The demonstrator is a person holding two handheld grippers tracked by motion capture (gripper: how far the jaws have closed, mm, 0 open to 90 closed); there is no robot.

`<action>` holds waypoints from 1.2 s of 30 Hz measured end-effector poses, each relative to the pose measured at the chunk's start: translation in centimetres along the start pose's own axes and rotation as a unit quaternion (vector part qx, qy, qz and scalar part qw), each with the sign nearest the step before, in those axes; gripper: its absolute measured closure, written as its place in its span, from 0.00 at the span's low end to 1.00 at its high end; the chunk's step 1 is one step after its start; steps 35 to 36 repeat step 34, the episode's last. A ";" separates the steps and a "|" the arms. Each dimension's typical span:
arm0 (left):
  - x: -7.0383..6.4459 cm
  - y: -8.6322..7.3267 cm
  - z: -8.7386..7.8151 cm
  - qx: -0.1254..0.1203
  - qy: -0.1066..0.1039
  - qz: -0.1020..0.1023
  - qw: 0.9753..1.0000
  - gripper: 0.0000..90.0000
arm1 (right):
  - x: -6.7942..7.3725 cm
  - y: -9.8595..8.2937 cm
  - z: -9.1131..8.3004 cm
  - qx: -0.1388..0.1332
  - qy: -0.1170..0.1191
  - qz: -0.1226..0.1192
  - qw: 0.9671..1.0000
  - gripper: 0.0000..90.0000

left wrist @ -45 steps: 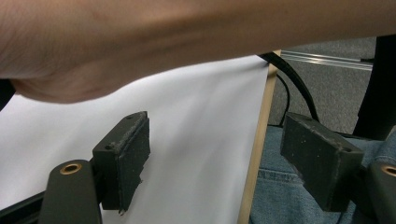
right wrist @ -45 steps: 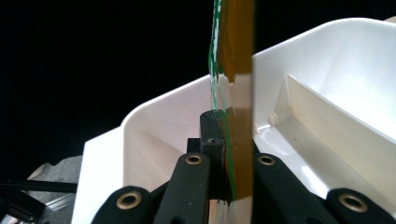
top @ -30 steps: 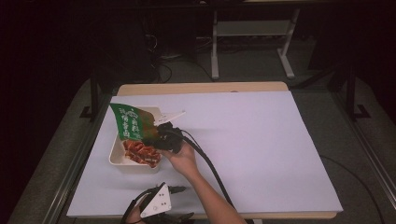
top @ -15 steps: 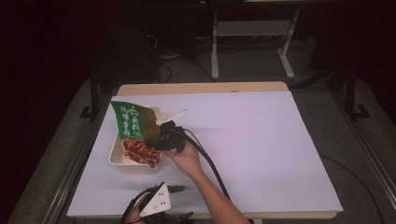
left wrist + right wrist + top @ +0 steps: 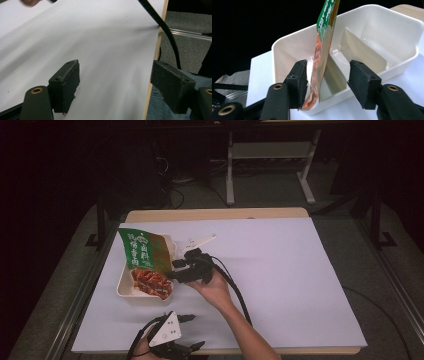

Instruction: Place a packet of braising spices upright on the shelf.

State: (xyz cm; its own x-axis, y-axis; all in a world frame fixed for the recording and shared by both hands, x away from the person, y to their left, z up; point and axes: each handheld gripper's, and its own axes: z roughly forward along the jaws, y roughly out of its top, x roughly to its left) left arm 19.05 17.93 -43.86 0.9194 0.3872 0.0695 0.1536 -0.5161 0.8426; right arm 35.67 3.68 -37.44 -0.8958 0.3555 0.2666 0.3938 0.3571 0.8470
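the right hand-held gripper (image 5: 327, 85) has its 2 jaws spread wide around the green sauce packet (image 5: 322, 50), which stands on edge in the white divided tray (image 5: 387, 27). the left hand-held gripper (image 5: 115, 85) hangs open over the white worktop (image 5: 100, 37).

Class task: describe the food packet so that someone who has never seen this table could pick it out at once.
On the white-covered table, look left to the cream divided tray. The packet stands in it between the right gripper's open jaws: green top, red food pictured below.
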 end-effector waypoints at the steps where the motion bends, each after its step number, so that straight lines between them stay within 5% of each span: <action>1: 0.1 0.0 0.0 0.000 0.001 0.000 1.000 0.26 | 0.0 0.0 -0.2 -0.001 0.000 0.000 1.000 0.52; 25: 0.4 -0.1 -0.1 0.004 0.008 -0.005 1.000 0.26 | -1.1 -3.1 -6.4 0.009 -0.020 0.007 1.000 0.45; 36: 0.5 -0.1 -0.1 0.002 0.007 -0.005 1.000 0.26 | -1.3 -4.4 -7.8 0.017 -0.030 0.014 0.999 0.42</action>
